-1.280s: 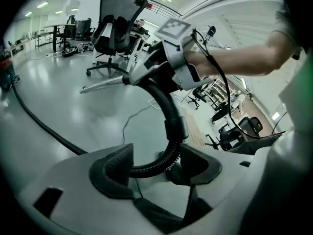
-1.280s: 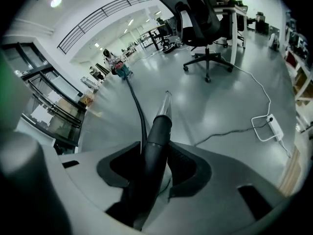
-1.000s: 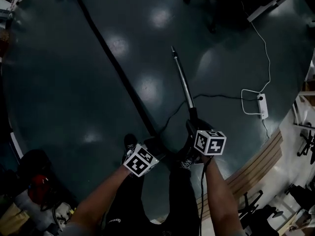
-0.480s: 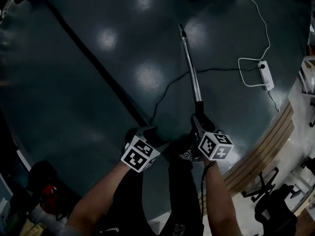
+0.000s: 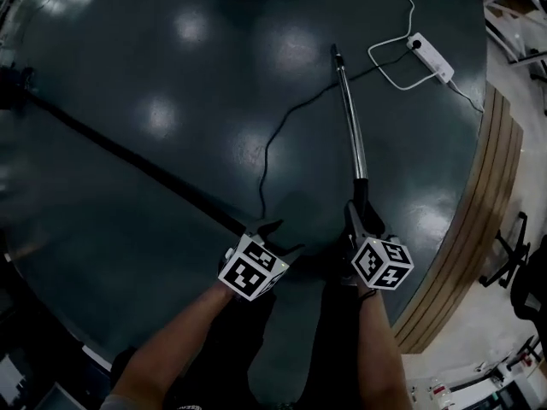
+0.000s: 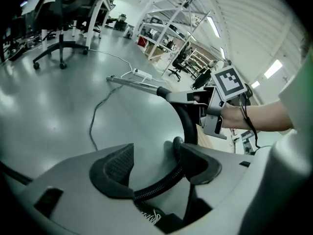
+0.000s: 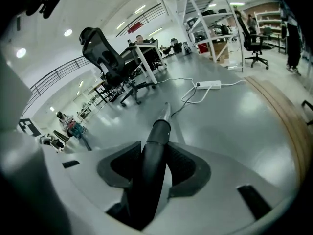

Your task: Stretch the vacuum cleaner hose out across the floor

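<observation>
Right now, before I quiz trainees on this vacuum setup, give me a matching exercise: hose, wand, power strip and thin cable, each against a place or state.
Things:
1. hose
2. wand
3. power strip
4. thin cable

Places or states:
A. clamped in the right gripper
B. white, near the wand's far tip
C. passes through the open left gripper
D. lies loose between hose and wand

Pairs: 1-C, 2-A, 3-B, 4-D

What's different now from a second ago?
The wand swung toward the white power strip, and the hose now runs off leftward, wider apart from it. Unchanged: right gripper clamps the wand; hose lies between the left gripper's jaws.
</observation>
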